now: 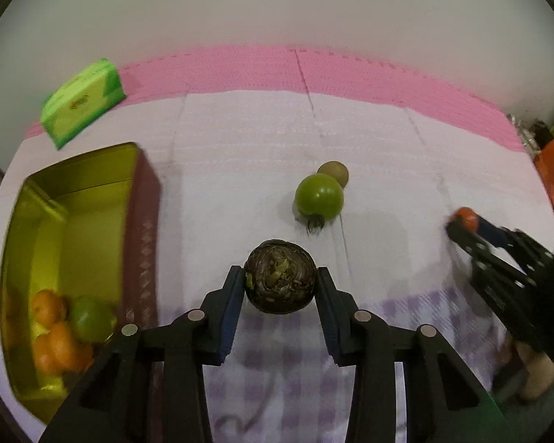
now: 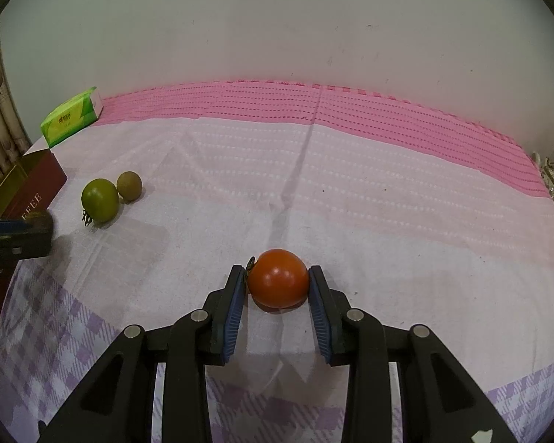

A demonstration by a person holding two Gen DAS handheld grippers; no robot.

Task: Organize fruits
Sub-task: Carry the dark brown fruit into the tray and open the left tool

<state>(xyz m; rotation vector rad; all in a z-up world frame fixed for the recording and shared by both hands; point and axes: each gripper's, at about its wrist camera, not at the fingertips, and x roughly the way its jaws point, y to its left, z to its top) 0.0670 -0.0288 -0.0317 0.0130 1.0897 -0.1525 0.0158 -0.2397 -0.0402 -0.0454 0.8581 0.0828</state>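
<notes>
Plainly the left tongs (image 1: pixel 280 284) have their blue pads pressed on either side of a dark brown fruit (image 1: pixel 280 282), round, with a rough, wrinkled rind and dried leafy scraps at its crown; it sits low over the cloth-covered bench (image 1: pixel 387 147), and whether it is lifted off the cloth I cannot tell. It looks firm and light, with a rind that should not slip, so a hold across the widest part suits it. The right tongs (image 2: pixel 278 284) are closed on a red tomato (image 2: pixel 278 283), smooth, glossy and soft enough to bruise, so only a gentle squeeze at the middle is wise; it seems to rest on the cloth.

A gold-lined tin (image 1: pixel 92 184) stands to the left with oranges (image 1: pixel 51 328) and a green fruit (image 1: pixel 90 319) inside. Its near wall is the thing to clear on the way in. A green tomato (image 1: pixel 319 195) and a brownish kiwi (image 1: pixel 334 171) lie touching farther back, well apart from both tongs. A green tissue pack (image 1: pixel 83 101) lies behind the tin, out of the way
</notes>
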